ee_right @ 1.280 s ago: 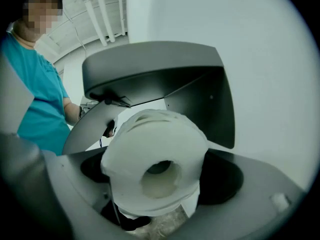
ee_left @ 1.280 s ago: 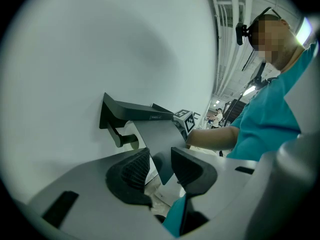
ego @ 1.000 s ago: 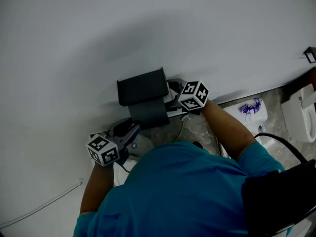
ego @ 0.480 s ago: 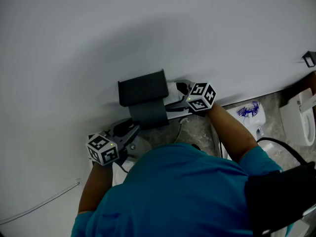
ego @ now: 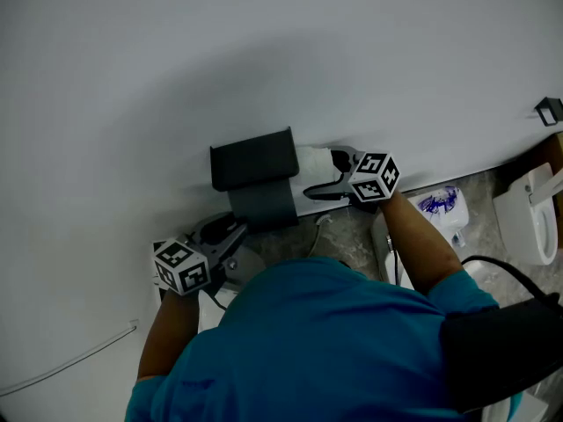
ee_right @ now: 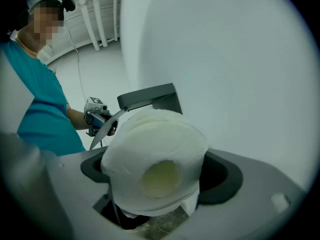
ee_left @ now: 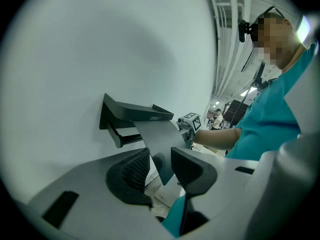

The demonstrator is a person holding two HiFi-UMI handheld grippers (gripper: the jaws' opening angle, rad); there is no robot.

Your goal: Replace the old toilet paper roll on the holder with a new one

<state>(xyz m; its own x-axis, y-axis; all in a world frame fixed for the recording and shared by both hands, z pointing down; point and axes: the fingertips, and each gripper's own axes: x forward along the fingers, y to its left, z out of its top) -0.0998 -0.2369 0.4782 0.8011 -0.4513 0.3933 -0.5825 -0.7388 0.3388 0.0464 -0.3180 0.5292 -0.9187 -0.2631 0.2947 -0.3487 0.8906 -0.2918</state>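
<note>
A dark wall-mounted holder [ego: 253, 159] [ee_left: 134, 111] [ee_right: 150, 97] has a grey cover flap [ego: 262, 203] [ee_left: 159, 136]. My left gripper [ego: 230, 232] [ee_left: 160, 167] is shut on the flap's lower edge and holds it raised off the wall. Under the cover, the dark bar [ee_left: 129, 137] shows bare. My right gripper [ego: 327, 177] [ee_right: 157, 173] is shut on a white toilet paper roll [ego: 314, 159] [ee_right: 156, 151], gripping it across its sides just right of the holder. The roll's core end faces the right gripper view's camera.
The wall [ego: 264, 51] is plain white. On the stone floor to the right lie a wrapped pack with blue print [ego: 442, 203] and a white toilet [ego: 528, 211]. A small black hook [ego: 549, 110] sits on the wall at far right. A thin cable [ego: 70, 364] runs lower left.
My right gripper has slid to the right along the wall with the roll, which now stands out from the holder's right side. The left gripper has kept still on the flap.
</note>
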